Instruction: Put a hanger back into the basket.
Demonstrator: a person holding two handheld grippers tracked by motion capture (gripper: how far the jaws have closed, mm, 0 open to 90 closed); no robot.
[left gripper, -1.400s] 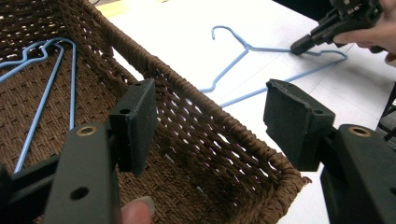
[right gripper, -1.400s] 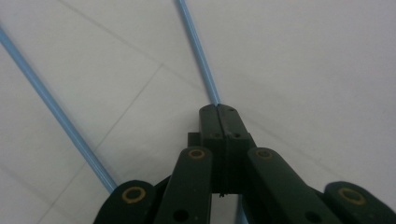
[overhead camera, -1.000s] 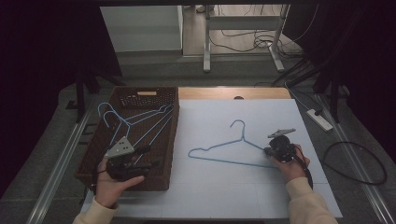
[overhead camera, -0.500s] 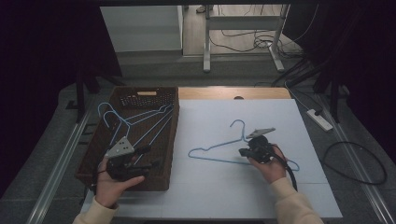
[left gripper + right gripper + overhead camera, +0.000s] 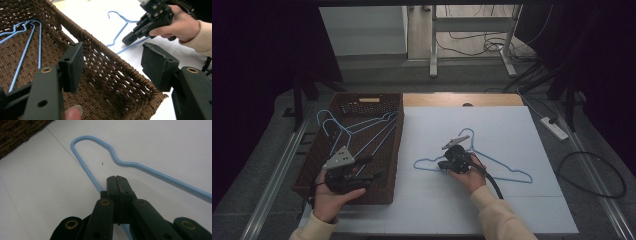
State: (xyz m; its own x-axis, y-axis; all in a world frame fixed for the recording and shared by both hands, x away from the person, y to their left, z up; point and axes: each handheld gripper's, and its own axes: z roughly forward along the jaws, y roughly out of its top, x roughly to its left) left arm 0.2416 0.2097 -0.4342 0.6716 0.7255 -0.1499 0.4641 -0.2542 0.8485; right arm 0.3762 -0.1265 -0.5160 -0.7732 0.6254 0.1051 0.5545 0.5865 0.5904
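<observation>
I saw a glossy, smooth blue hanger (image 5: 105, 147) on the matt white table (image 5: 512, 130), beside a rough woven basket (image 5: 120, 67).

A pale blue hanger (image 5: 492, 167) lies on the white desk (image 5: 512, 130). The basket (image 5: 387, 150) is dark brown (an open woven pattern) and holds more pale blue hangers (image 5: 357, 132). Both grippers' jaws are black.

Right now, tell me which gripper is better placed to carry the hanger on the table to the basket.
Right. The right gripper is shut on the hanger; the left gripper hangs open over the basket.
</observation>
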